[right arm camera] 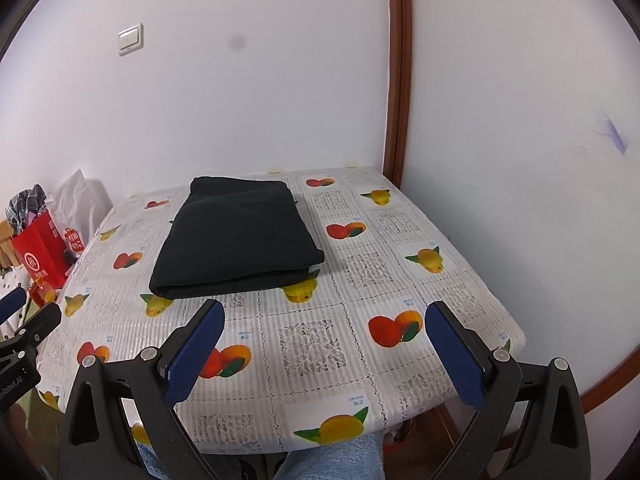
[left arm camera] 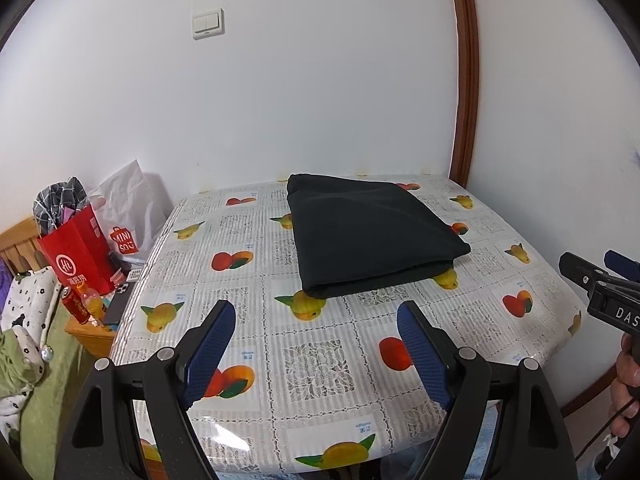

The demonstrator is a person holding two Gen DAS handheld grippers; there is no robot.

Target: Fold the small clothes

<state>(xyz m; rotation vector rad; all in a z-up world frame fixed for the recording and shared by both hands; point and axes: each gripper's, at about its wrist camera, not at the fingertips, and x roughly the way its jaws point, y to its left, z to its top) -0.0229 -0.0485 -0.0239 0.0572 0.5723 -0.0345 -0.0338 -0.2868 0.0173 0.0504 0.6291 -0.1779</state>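
Nearest the cameras, the left gripper (left arm camera: 316, 344) and the right gripper (right arm camera: 322, 350) hover above the near edge of the table (left arm camera: 320, 432), both with jaws spread wide and nothing between the blue pads (left arm camera: 208, 356). Neither touches the cloth.

Farther back, toward the wall, the black garment (left arm camera: 372, 232) lies on the fruit-print tablecloth (right arm camera: 312, 344) as a flat, stacked rectangle — its thick fold edge faces the grippers, with layered edges visible at the near right corner.

Judged step: the fold appears complete or nearly so, and both grippers stand clear. If a further fold is required, the next move calls for both grippers to advance across the table, descend on an edge of the stack and pinch all layers together.

View differences: the left wrist view shows the red paper bag (left arm camera: 80, 252), bottles (left arm camera: 84, 300) and the other gripper's body at the right edge. The right wrist view shows the wooden door frame (right arm camera: 398, 80) full height and a blue mark on the right wall (right arm camera: 612, 134).
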